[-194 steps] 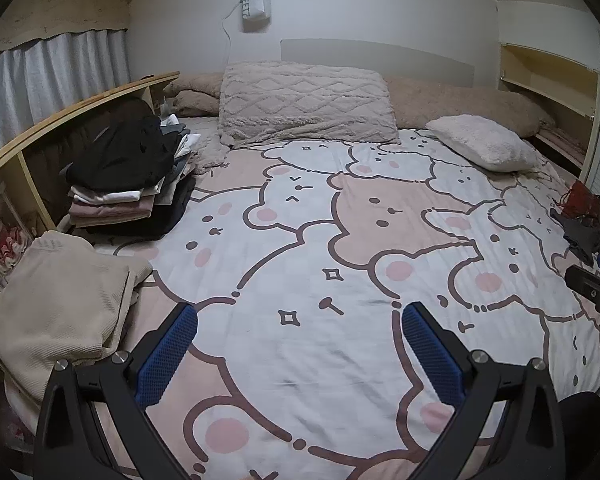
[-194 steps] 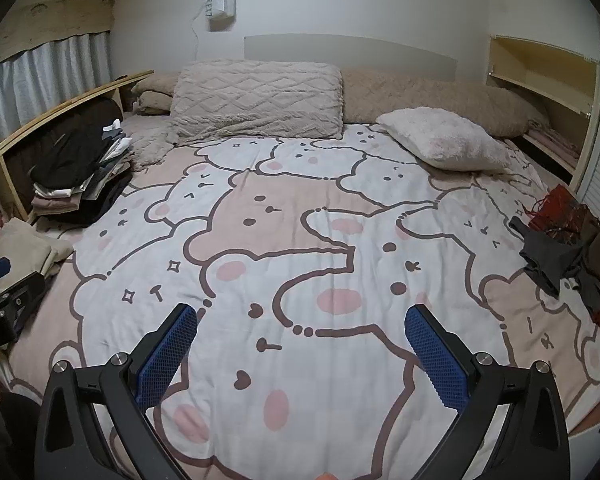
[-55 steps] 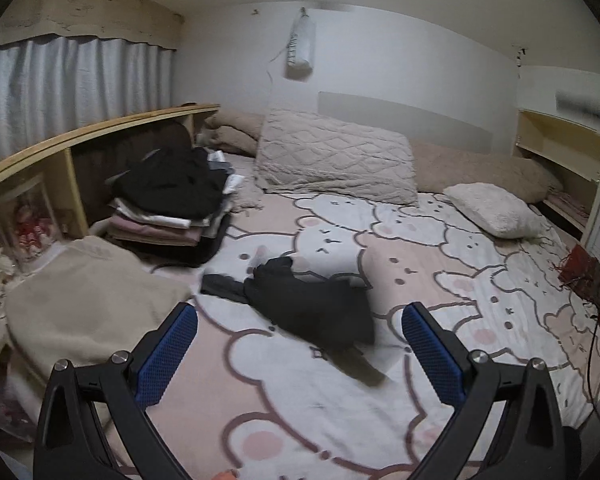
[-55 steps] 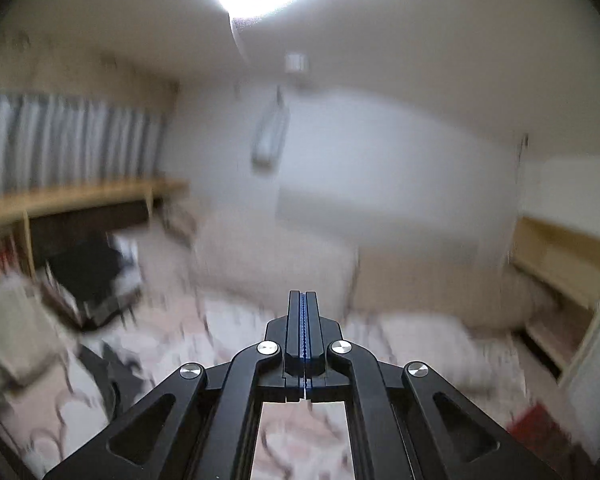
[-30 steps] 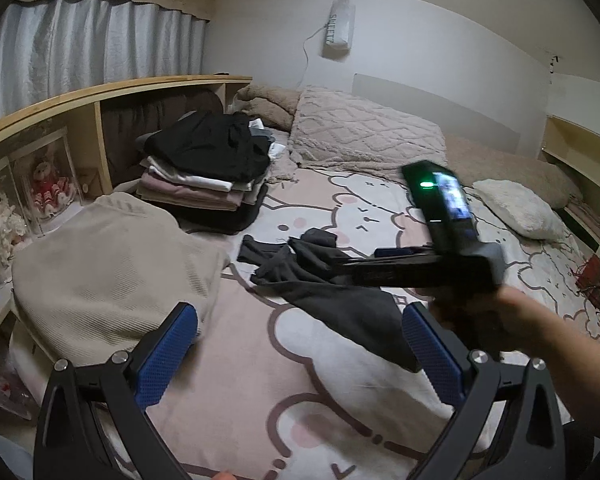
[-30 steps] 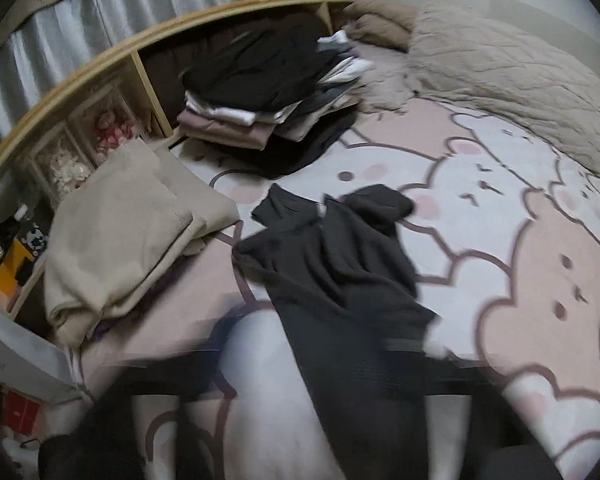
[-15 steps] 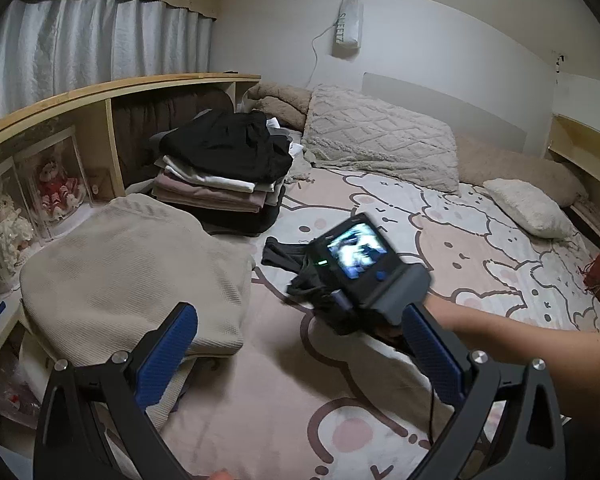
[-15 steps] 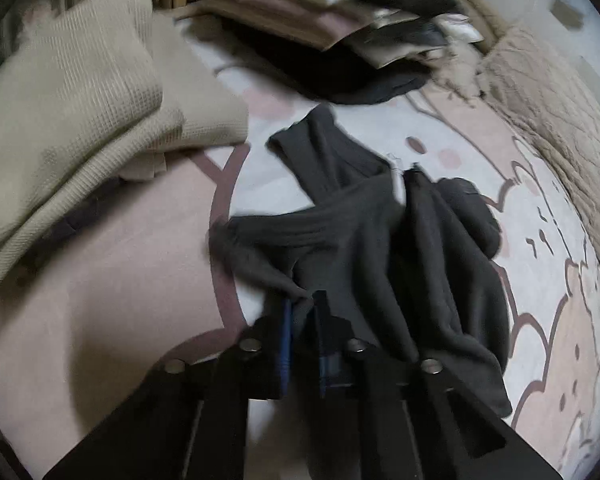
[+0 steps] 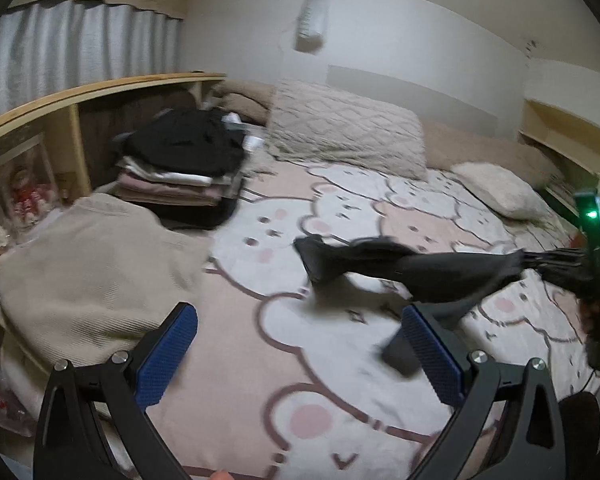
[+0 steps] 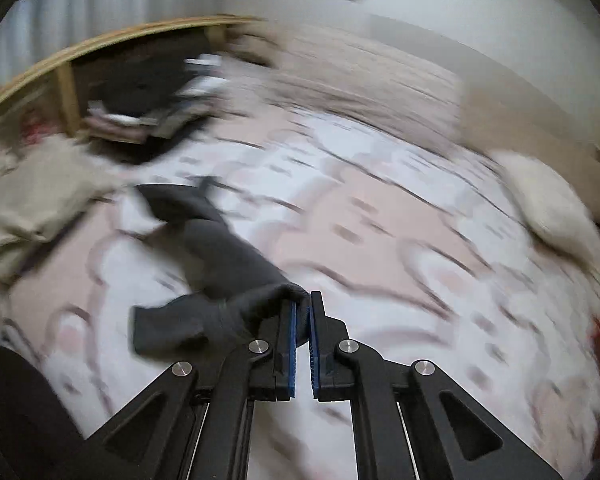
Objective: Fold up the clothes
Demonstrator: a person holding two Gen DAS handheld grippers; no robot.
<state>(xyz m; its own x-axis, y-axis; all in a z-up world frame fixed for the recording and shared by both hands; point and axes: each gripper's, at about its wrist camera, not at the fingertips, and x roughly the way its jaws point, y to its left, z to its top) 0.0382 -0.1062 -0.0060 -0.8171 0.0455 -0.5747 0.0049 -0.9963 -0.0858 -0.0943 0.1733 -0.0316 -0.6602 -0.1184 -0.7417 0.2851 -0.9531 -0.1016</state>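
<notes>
Clamping a dark knit garment [image 10: 220, 256] at its bunched edge, the right hand-held gripper [image 10: 302, 312] held it stretched, limp, over the bear-print bed [image 10: 380, 220] ahead; the left hand-held gripper [image 9: 300, 352] stood apart, empty, beside a ribbed beige blanket [image 9: 92, 264].

both wrist views look down across the bed [image 9: 340, 360], sharing it.
</notes>
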